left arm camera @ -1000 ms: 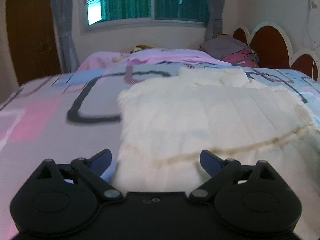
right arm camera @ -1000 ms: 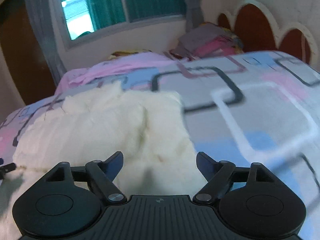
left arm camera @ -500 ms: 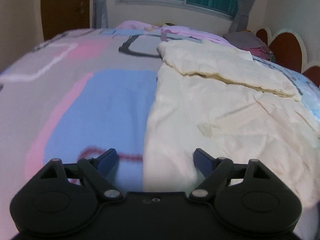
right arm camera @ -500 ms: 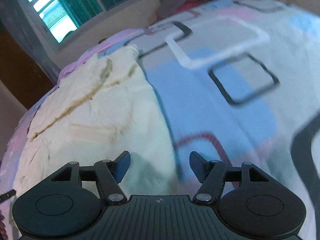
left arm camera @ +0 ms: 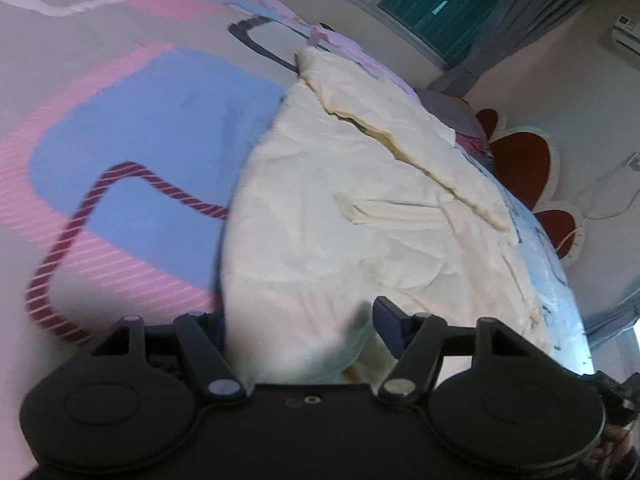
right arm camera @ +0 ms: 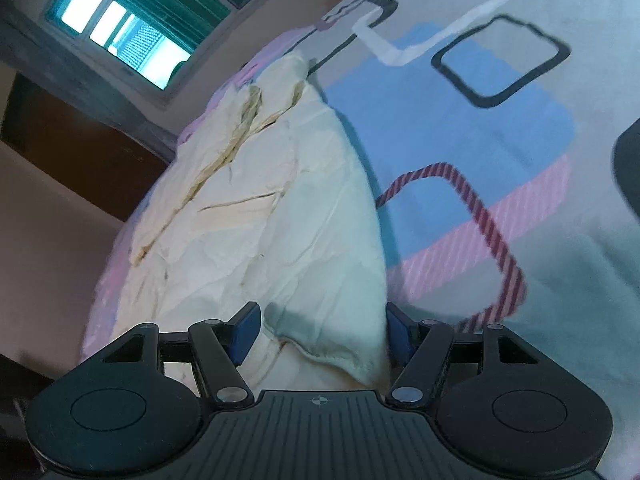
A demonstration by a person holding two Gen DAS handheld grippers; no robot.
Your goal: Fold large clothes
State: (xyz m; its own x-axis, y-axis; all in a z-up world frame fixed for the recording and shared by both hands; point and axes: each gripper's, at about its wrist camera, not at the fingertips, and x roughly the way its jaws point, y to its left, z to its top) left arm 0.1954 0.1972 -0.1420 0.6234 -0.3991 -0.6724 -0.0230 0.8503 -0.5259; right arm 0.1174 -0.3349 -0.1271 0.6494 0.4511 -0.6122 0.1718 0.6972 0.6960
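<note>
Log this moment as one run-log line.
stage: grasping near corners | left gripper: closing around cream garment edge | right gripper: closing around garment corner | garment: spread flat on patterned bedsheet

— what's the garment like?
— a large cream garment (left arm camera: 360, 216), crumpled, lying spread flat on the patterned bed sheet (left arm camera: 132, 128).
— folded at all?
— its far part is doubled over, with a yellowed seam showing along that fold.

No readable text, label, brand, number or sign shows in either view.
</note>
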